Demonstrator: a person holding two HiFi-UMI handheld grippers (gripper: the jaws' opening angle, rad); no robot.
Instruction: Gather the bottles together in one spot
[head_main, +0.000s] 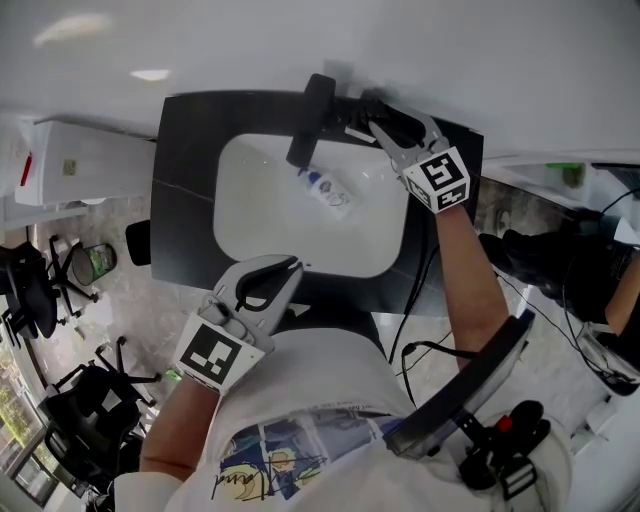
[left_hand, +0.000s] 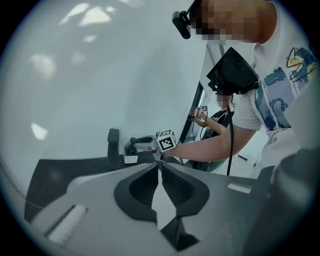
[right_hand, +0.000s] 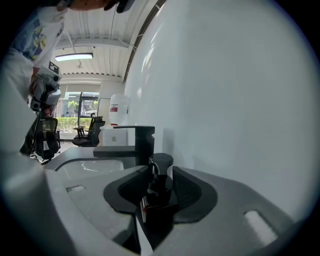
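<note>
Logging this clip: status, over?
Left tongs shut, empty. Right tongs open around dark pump bottle beside faucet. Small blue-labelled bottle lying in basin. Nothing blocking.

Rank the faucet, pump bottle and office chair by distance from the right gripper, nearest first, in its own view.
1. Pump bottle: between the jaws, centre.
2. Faucet: just beyond, slightly left.
3. Office chair: far off, left background.
</note>
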